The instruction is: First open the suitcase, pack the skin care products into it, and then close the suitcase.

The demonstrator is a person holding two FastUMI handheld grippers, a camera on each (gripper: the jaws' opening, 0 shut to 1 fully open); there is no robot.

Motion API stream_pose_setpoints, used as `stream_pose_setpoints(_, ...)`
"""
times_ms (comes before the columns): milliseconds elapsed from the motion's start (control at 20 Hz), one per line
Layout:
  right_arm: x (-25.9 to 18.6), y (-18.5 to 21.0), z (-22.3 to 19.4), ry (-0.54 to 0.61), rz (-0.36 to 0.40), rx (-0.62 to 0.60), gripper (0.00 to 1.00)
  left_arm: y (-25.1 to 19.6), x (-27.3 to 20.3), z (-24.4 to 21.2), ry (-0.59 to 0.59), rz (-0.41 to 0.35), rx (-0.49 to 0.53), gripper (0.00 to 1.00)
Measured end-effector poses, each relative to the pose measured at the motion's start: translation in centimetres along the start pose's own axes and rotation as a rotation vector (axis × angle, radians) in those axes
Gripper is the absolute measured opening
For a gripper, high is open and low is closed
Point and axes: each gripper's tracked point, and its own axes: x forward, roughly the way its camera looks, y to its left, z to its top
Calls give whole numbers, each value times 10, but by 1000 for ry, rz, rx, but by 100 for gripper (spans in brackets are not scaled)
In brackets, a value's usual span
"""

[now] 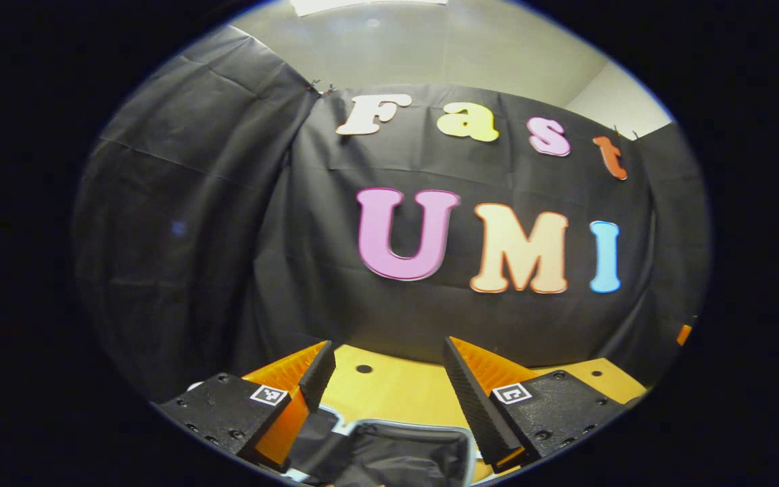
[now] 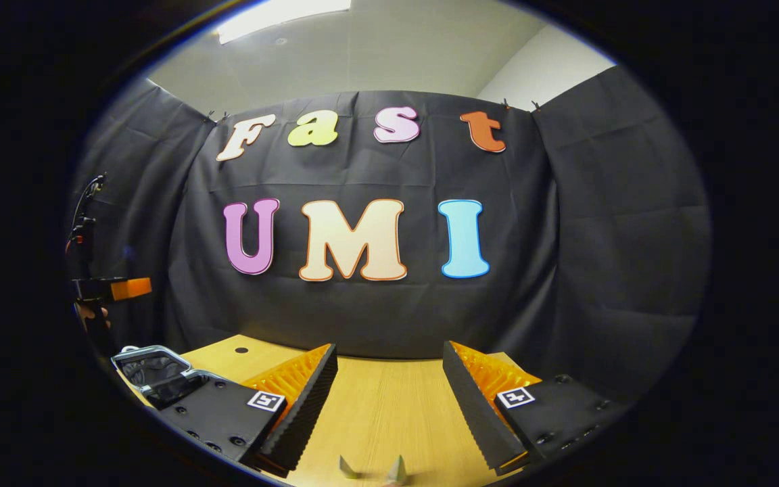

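Both my grippers — left gripper, right gripper — hang with fingers apart over the table; suitcase lies open below the left.

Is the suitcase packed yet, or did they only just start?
Just started, it seems. The suitcase already lies open on the table. Both the left gripper and the right gripper are open, holding nothing. Packing the skin care products and closing the case seem still to come.
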Motion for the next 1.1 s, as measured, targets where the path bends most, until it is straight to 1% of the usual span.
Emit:
stream_pose_setpoints(150, -5, -21, 3, -10, 17, -20, 97, -45, -11, -19, 44, -47, 37, 94)
stream_pose_setpoints(400, -16, -53, -1, -8, 39, -11, 98, -122, -35, -54, 110, -133, 61, 94)
stream_pose_setpoints(550, -21, -67, -8, 9, 52, -9, 97, -169, -52, -77, 145, -197, 71, 94)
stream_pose_setpoints(650, -24, -74, -11, 17, 62, -11, 97, -198, -61, -99, 188, -243, 86, 94)
stream_pose_setpoints(900, -26, -89, -18, 35, 82, -40, 98, -246, -78, -149, 266, -318, 103, 94)
stream_pose_setpoints(1100, -29, -93, -33, 76, 97, -44, 98, -270, -92, -194, 361, -364, 130, 95)
